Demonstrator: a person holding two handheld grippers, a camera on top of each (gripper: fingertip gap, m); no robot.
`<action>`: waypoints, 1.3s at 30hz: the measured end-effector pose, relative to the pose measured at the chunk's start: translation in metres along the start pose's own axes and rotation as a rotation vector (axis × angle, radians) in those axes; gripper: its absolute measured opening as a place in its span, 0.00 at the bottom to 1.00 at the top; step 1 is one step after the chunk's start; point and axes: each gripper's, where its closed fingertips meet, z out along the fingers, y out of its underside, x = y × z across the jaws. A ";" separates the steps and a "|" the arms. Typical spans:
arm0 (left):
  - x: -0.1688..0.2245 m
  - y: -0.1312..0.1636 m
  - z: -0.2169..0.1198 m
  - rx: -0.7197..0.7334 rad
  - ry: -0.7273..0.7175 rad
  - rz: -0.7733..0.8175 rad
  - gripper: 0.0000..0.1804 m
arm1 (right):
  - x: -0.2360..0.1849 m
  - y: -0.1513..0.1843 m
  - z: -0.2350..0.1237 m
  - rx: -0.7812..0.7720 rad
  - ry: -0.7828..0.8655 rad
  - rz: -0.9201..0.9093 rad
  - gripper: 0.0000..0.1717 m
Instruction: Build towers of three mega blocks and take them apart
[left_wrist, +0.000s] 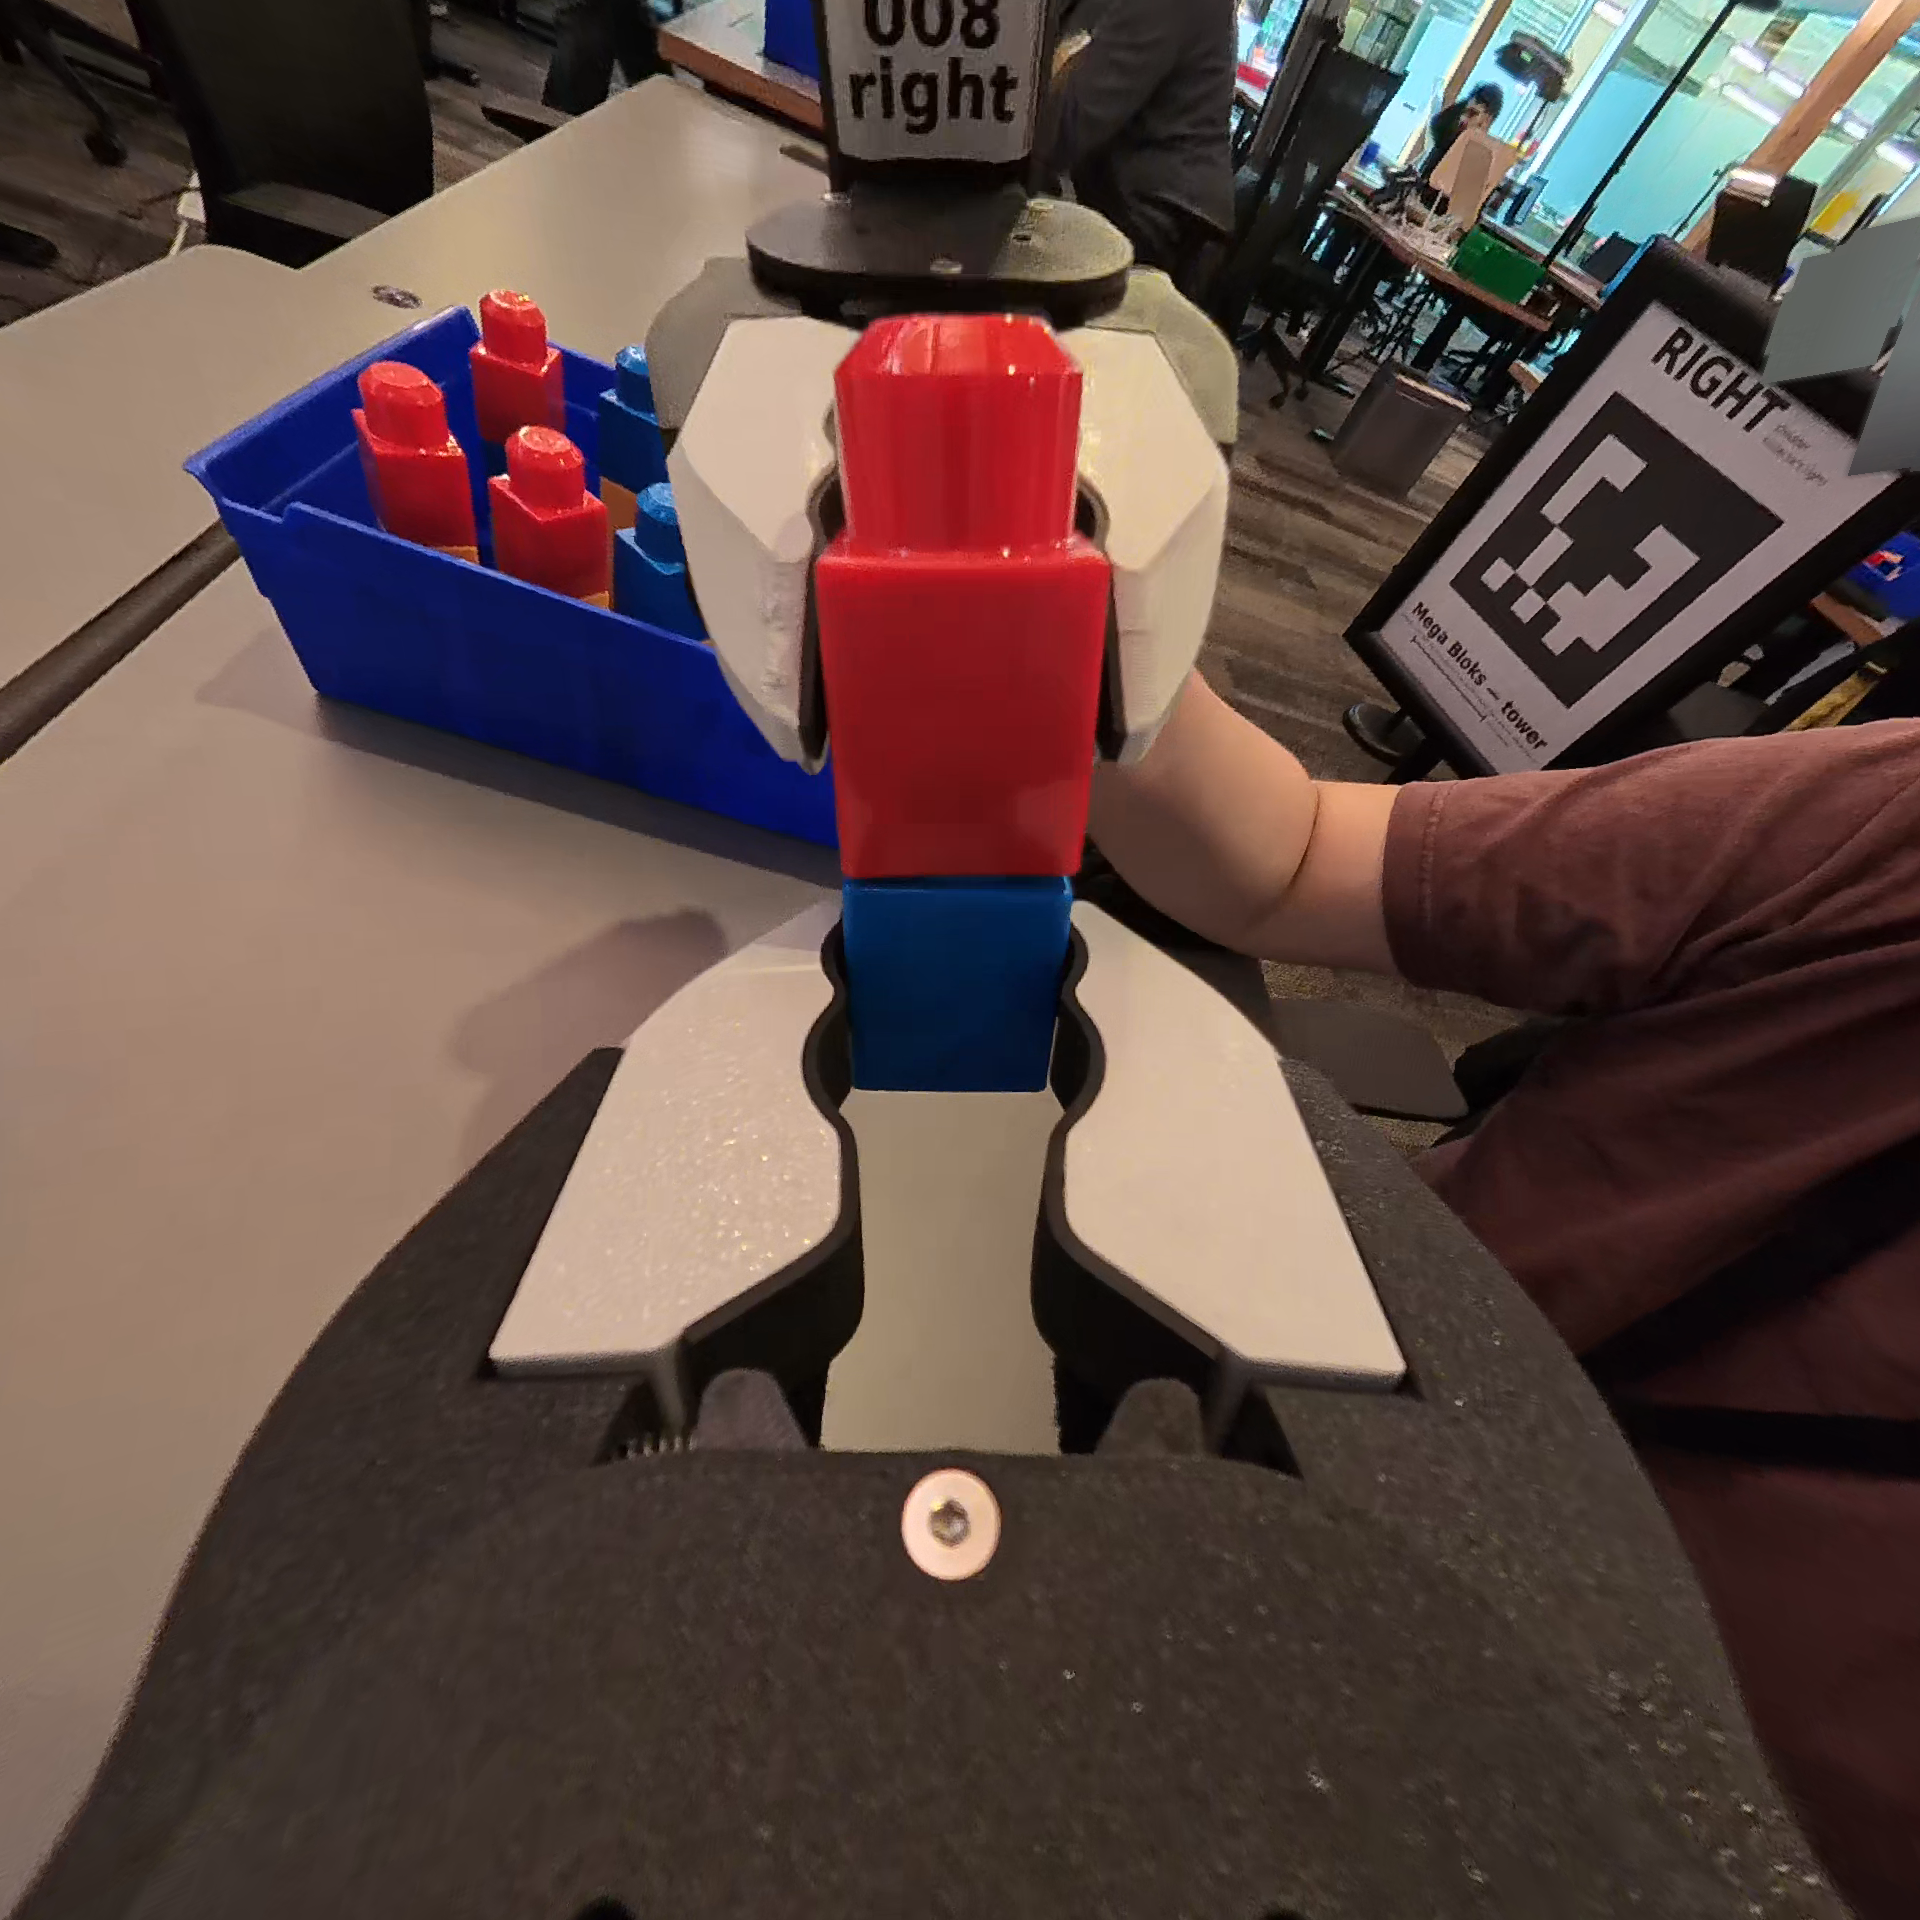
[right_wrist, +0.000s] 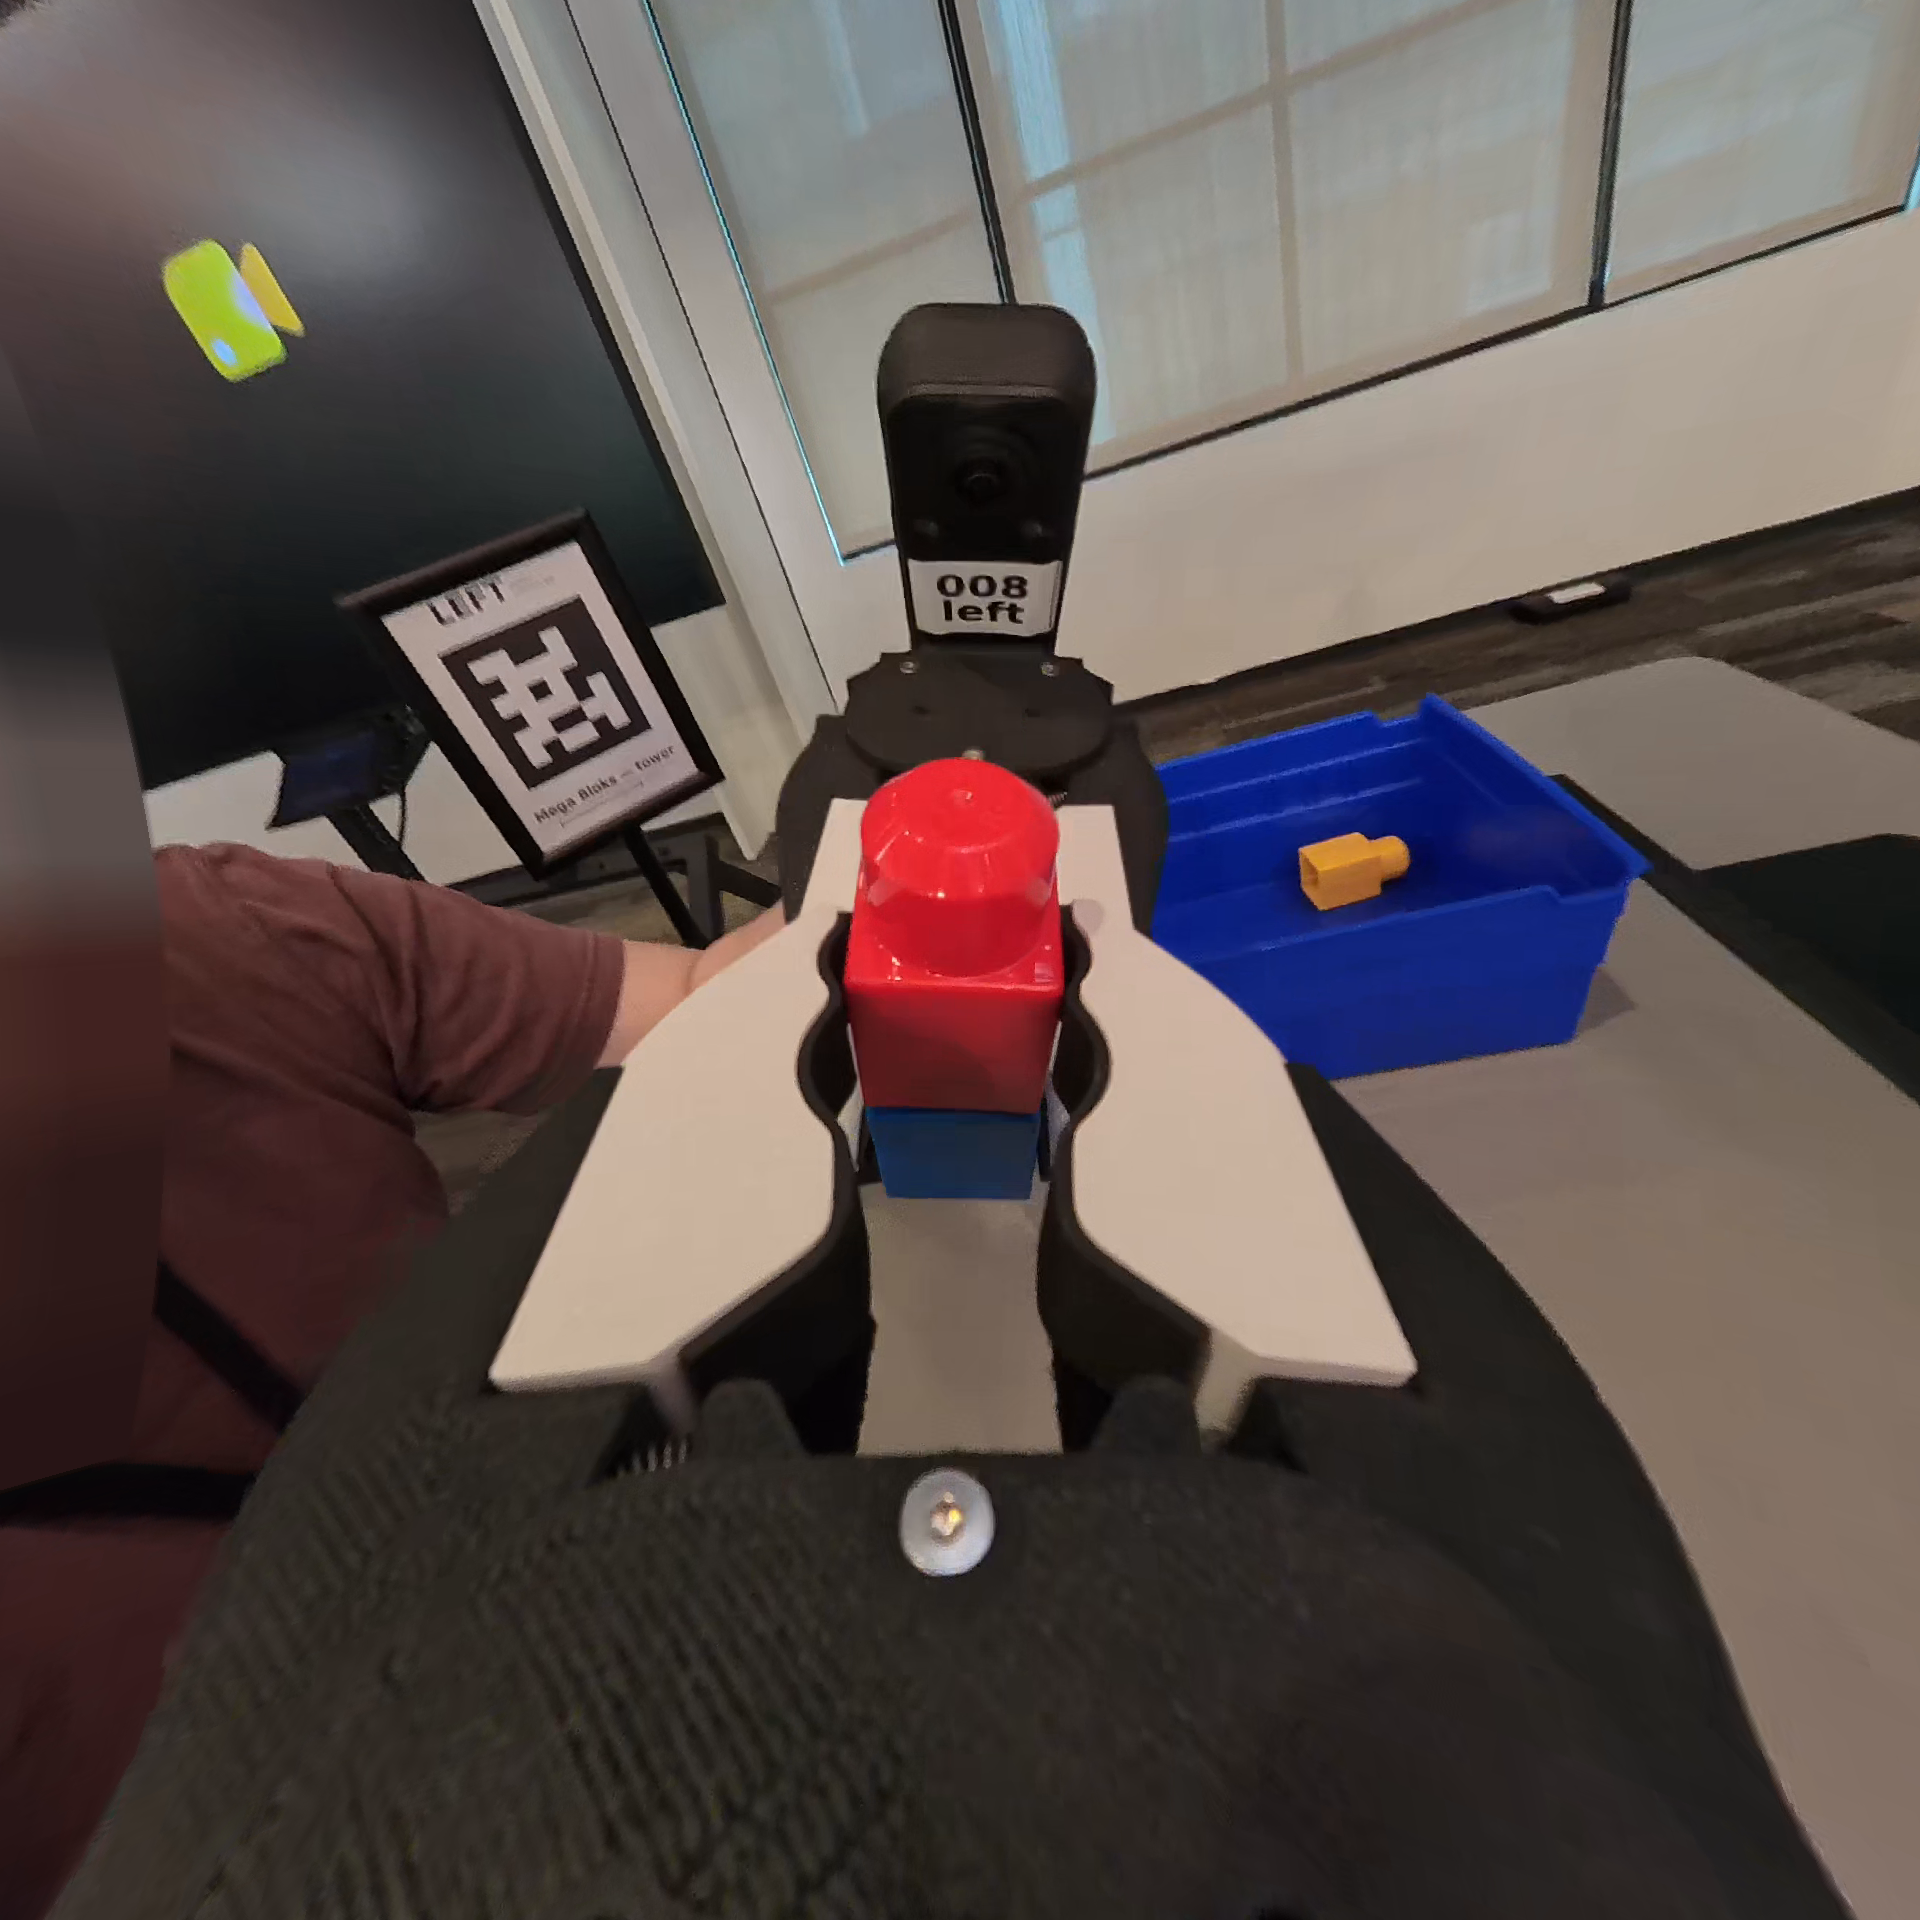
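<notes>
Left tool (left_wrist: 951, 997) clamps the blue block (left_wrist: 951, 987); right tool (right_wrist: 951, 997) clamps the red block (right_wrist: 951, 1023) seated directly on it. Their shared long axis runs upright above the counter (left_wrist: 260, 935), tools facing from opposite sides.

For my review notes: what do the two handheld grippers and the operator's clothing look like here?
Both the left gripper and the right gripper have black textured bodies with pale grey, curved fingers. Each carries a black camera with a white label. The operator wears a maroon short sleeve.

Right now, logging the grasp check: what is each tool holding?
Left tool: closed on the blue block.
Right tool: closed on the red block stacked on it.
</notes>
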 end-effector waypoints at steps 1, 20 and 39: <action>0.002 0.000 0.001 -0.004 0.010 -0.005 0.19 | -0.001 0.001 -0.001 -0.013 0.006 -0.009 0.22; 0.002 0.001 -0.001 -0.017 0.015 -0.014 0.19 | 0.000 0.004 0.003 -0.028 0.032 -0.053 0.22; -0.001 -0.017 -0.021 0.101 -0.002 0.042 0.19 | -0.008 -0.011 -0.018 -0.003 0.045 -0.108 0.35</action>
